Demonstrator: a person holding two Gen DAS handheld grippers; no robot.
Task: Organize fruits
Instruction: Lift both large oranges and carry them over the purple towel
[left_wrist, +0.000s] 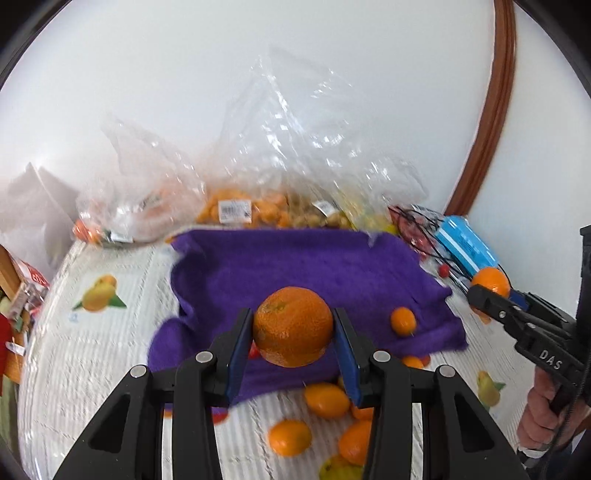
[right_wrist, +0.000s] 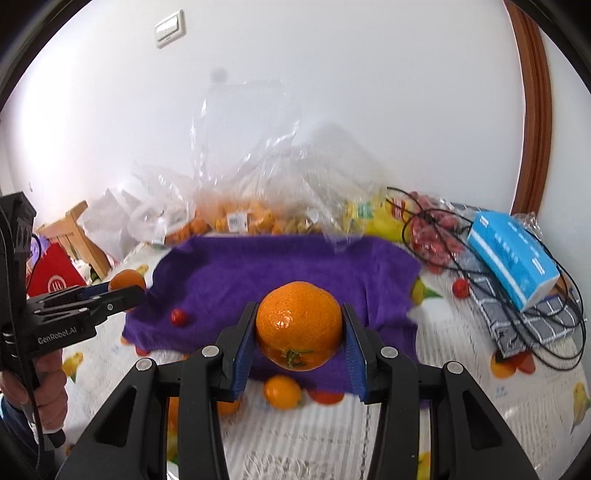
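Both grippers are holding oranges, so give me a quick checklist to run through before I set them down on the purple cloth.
1. Left gripper shut on its orange: ok.
2. Right gripper shut on its orange: ok.
3. Oranges seated squarely between the fingers: ok, both centred.
4. Bare space on the purple cloth: ok, only one small red fruit lies at its left.
5. Black cable away from the drop zone: ok, it lies right of the cloth.
6. Height above the cloth: cannot tell.
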